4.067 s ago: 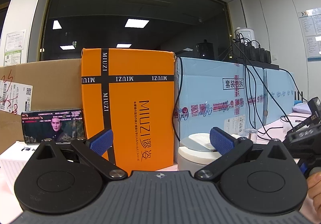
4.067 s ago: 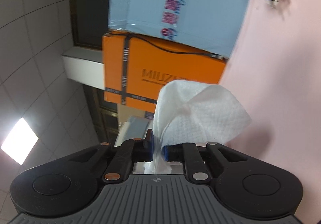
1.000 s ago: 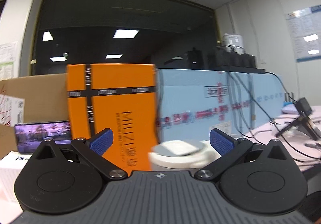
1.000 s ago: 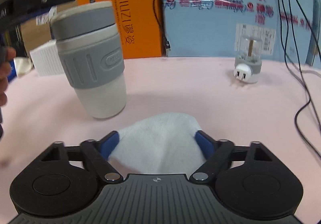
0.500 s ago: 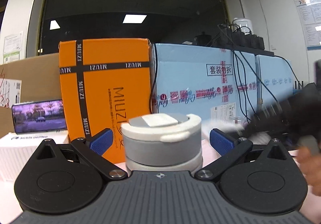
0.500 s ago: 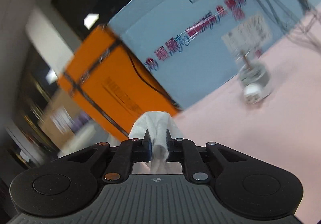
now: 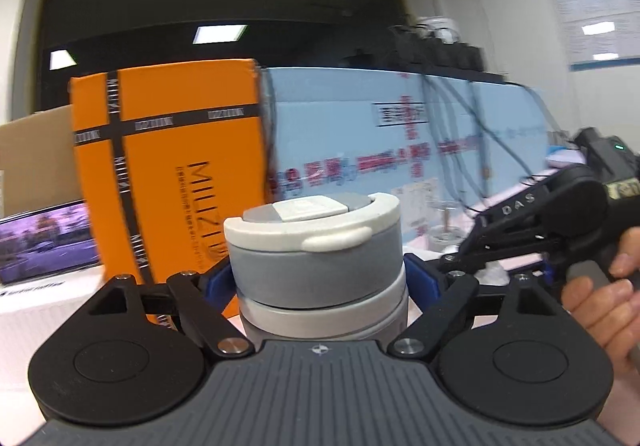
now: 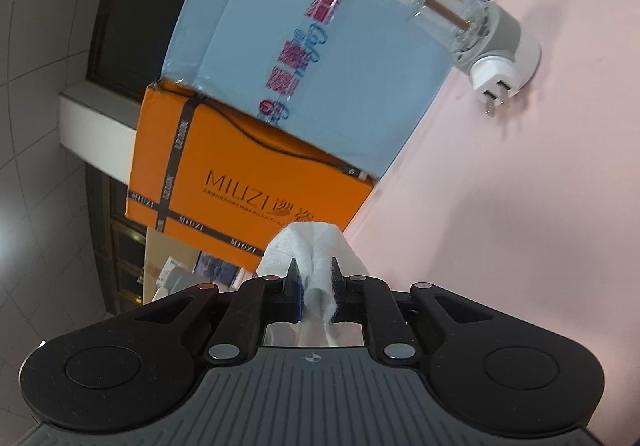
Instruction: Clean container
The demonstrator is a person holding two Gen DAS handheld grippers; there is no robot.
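At the far left of the left wrist view, a phone with a lit purple-toned screen (image 7: 44, 242) leaned against a brown cardboard box (image 7: 36, 158), resting on a white box (image 7: 48, 310). Next right stood the tall orange carton with black bands and MIUZI lettering (image 7: 168, 166), then the long pale blue carton with red tape print (image 7: 400, 150), black cables draped over its top. In front of these, centre frame, the round grey-and-white container with a white flip lid (image 7: 316, 262) stood upright between the blue pads of the left claw (image 7: 320, 282); both pads pressed its grey band, so the claw was clenched on it. Whether its base touched the counter could not be told. Right of it, a small clear-domed plug-in device (image 7: 444, 230) sat by the blue carton. At far right, the right claw's black body was seen side-on, a bare hand (image 7: 604, 306) gripping its handle.

In the right wrist view, rolled sideways, the orange carton (image 8: 240, 190) lay at left, the blue carton (image 8: 320, 46) above centre. The right claw (image 8: 316, 282) was clamped on a crumpled white paper towel (image 8: 312, 254), which bulged beyond the pads. The pink counter (image 8: 500, 186) filled the right side, carrying the clear-domed device with white two-pin plug base (image 8: 480, 34).
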